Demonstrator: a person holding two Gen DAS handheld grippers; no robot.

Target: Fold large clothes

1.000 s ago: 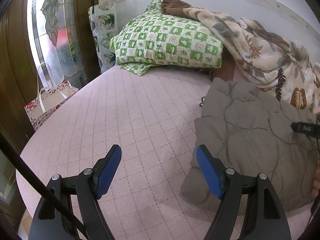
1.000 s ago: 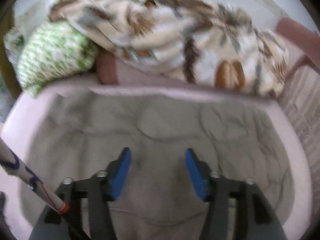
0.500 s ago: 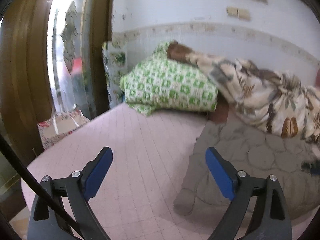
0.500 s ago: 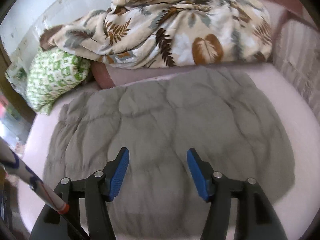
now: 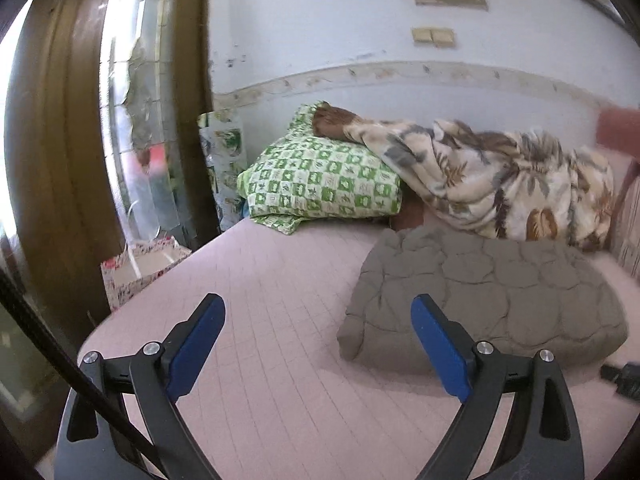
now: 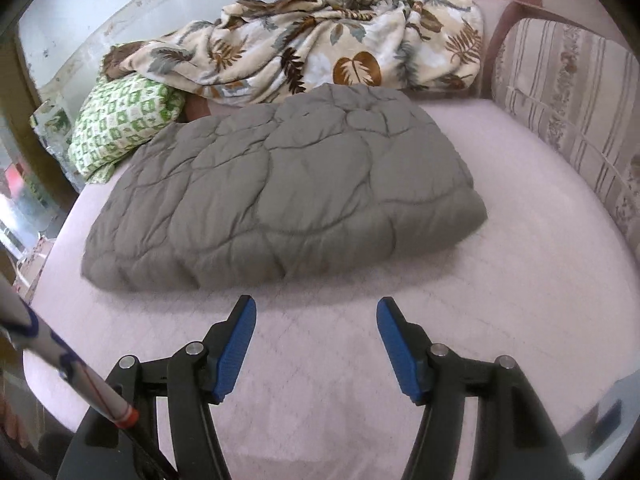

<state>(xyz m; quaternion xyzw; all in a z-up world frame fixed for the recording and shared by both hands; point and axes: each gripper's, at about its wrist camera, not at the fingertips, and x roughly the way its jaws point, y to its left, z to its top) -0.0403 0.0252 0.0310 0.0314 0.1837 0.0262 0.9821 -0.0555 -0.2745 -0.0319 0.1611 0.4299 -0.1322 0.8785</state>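
A grey quilted garment (image 6: 280,196) lies folded into a thick rectangle on the pink bed (image 6: 500,280). In the left wrist view the same grey garment (image 5: 492,296) sits to the right and ahead. My left gripper (image 5: 316,340) is open wide over bare pink sheet, left of the garment's near corner, with nothing between its blue pads. My right gripper (image 6: 316,340) hovers in front of the garment's near edge, its jaws opening with nothing between them. Neither gripper touches the cloth.
A leaf-print blanket (image 6: 320,40) and a green checked pillow (image 5: 320,184) are piled against the back wall. A striped cushion (image 6: 568,104) lines the bed's right side. A patterned bag (image 5: 140,268) stands on the floor beside the wooden door frame (image 5: 52,160).
Both grippers have pulled back from the grey garment and opened wider. The right one was over the cloth and now sits clear of its near edge. The left view has tilted up.
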